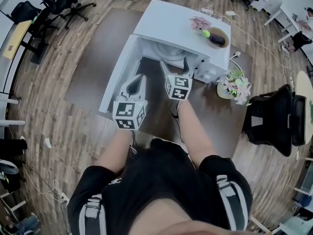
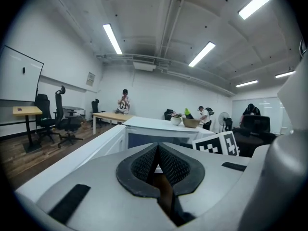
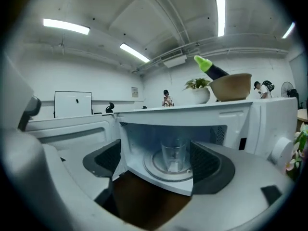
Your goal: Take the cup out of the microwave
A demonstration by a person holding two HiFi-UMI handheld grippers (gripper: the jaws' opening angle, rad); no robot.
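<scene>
A white microwave (image 1: 186, 26) stands on a brown table with its door (image 1: 116, 77) swung open to the left. In the right gripper view a clear glass cup (image 3: 174, 157) stands upright on the turntable (image 3: 156, 170) inside the cavity. My right gripper (image 3: 156, 161) is open in front of the opening, short of the cup, with nothing between its pads. In the head view the right gripper (image 1: 173, 66) reaches the cavity's mouth, and I cannot make out the cup there. My left gripper (image 1: 138, 81) hangs by the open door; its pads (image 2: 166, 165) meet, empty.
A bowl (image 1: 217, 37) with an eggplant and a small flower pot (image 1: 200, 23) sit on top of the microwave. A bunch of flowers (image 1: 235, 87) stands at the table's right end, with a black office chair (image 1: 274, 119) beyond it. People stand at desks far behind.
</scene>
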